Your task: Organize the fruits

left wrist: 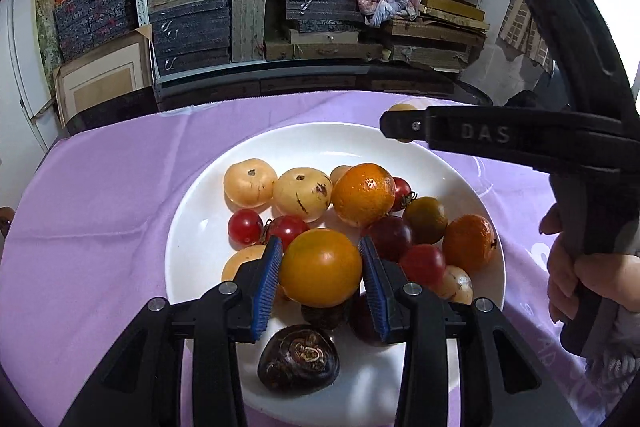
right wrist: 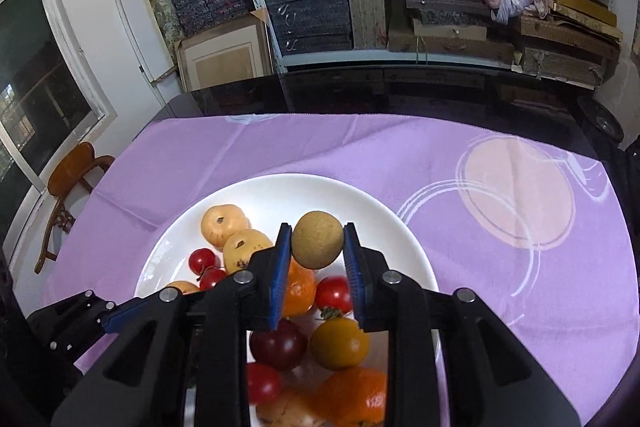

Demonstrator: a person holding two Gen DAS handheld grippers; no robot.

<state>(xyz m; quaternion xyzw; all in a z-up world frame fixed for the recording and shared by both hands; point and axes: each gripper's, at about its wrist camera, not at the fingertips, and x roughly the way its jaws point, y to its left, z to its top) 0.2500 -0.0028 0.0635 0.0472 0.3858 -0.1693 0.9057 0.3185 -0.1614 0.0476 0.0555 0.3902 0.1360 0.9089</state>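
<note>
A white plate (left wrist: pixel 280 143) (right wrist: pixel 360 195) on the purple cloth holds several fruits: pale yellow ones (left wrist: pixel 250 183), mandarins (left wrist: pixel 364 195), red cherry tomatoes (left wrist: pixel 245 226) and a dark brown one (left wrist: pixel 298 357). My left gripper (left wrist: pixel 320 247) is shut on an orange-yellow tomato (left wrist: pixel 320 271), lifted just over the plate's near side. My right gripper (right wrist: pixel 317 231) is shut on a small round tan fruit (right wrist: pixel 317 241) above the plate. In the left wrist view the right gripper (left wrist: pixel 394 125) reaches in from the right, the tan fruit (left wrist: pixel 402 108) mostly hidden behind its fingers.
The purple cloth (right wrist: pixel 400 155) covers a dark table whose far edge (right wrist: pixel 360 91) shows bare. Shelves stacked with boxes (left wrist: pixel 320 7) stand behind. A wooden chair (right wrist: pixel 76 163) is off the left side. A person's hand (left wrist: pixel 560 267) grips the right handle. The left gripper (right wrist: pixel 92 307) shows at lower left.
</note>
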